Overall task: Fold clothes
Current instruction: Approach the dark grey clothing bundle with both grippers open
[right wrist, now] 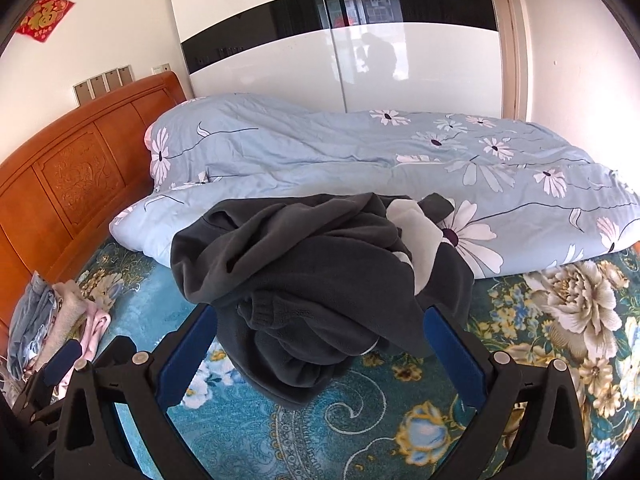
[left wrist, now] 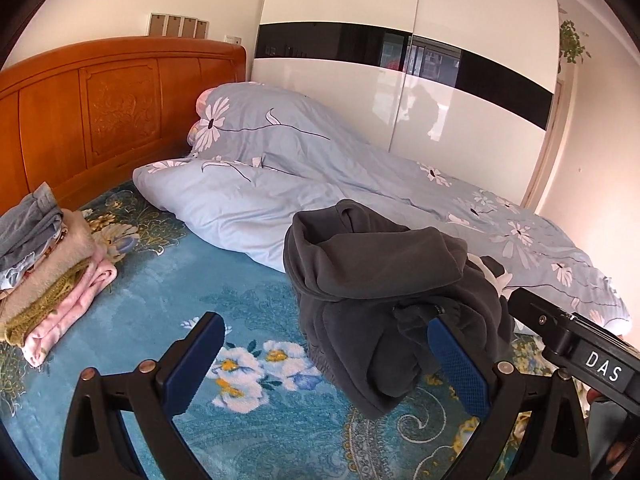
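A dark grey fleece garment (left wrist: 372, 276) lies crumpled in a heap on the blue floral blanket (left wrist: 168, 292), with a white patch showing at its far right side. My left gripper (left wrist: 324, 322) is open, and its right pad (left wrist: 460, 360) sits against the heap's near edge. In the right wrist view the same garment (right wrist: 312, 264) fills the middle. My right gripper (right wrist: 320, 312) is open, its two blue pads standing either side of the heap's near end. Neither gripper holds any cloth.
A stack of folded clothes (left wrist: 48, 276) sits at the left by the wooden headboard (left wrist: 100, 112). A light blue flowered duvet (left wrist: 320, 168) is bunched along the far side against the white wardrobe (left wrist: 440, 92). The right gripper's body (left wrist: 580, 352) is at the right of the left wrist view.
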The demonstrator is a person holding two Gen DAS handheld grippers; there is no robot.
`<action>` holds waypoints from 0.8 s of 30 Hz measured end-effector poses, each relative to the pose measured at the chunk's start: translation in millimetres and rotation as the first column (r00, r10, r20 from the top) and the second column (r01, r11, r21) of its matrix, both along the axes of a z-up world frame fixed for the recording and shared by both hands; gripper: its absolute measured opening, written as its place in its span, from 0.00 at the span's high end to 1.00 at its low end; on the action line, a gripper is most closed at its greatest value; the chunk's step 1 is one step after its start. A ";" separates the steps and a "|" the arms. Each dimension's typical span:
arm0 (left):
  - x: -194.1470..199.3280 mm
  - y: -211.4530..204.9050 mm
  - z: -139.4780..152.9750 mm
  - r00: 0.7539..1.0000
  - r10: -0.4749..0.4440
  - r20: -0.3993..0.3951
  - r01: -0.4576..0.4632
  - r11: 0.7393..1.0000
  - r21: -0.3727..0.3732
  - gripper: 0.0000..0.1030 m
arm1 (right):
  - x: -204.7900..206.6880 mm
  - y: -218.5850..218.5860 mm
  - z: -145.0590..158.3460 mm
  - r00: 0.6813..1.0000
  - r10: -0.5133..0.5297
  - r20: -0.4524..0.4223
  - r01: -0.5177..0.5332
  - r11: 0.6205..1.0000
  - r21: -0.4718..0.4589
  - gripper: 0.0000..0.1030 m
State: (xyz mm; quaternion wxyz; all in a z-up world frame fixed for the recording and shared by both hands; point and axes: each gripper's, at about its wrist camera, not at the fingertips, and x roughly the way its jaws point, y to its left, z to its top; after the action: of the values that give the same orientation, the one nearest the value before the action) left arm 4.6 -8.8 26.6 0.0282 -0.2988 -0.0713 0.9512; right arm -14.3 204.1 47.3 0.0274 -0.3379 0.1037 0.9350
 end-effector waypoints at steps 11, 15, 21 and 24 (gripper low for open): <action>1.9 -6.6 0.1 1.000 -0.013 0.023 0.013 1.000 0.006 0.00 | -3.8 -12.8 -1.1 0.999 0.012 0.038 -0.015 0.998 0.068 0.00; 1.3 -8.1 1.4 1.000 -0.012 0.022 0.012 1.000 0.010 0.00 | -5.6 -15.8 -1.3 0.999 0.020 0.043 -0.024 0.996 0.083 0.00; -2.3 -10.9 0.5 0.999 -0.010 0.033 0.009 1.000 0.024 0.00 | -9.8 -17.9 -2.0 0.999 0.027 0.045 -0.030 0.996 0.084 0.00; -4.4 -12.9 -1.5 0.999 -0.007 0.040 0.005 0.999 0.034 0.00 | -12.5 -20.7 -2.7 0.998 0.033 0.049 -0.037 0.995 0.092 0.00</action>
State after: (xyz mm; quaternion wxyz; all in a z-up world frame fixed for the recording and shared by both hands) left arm 0.2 -21.8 25.1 0.0348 -0.3177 -0.0872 0.9435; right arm -26.9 183.5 44.6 0.0291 -0.3601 0.0534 0.9309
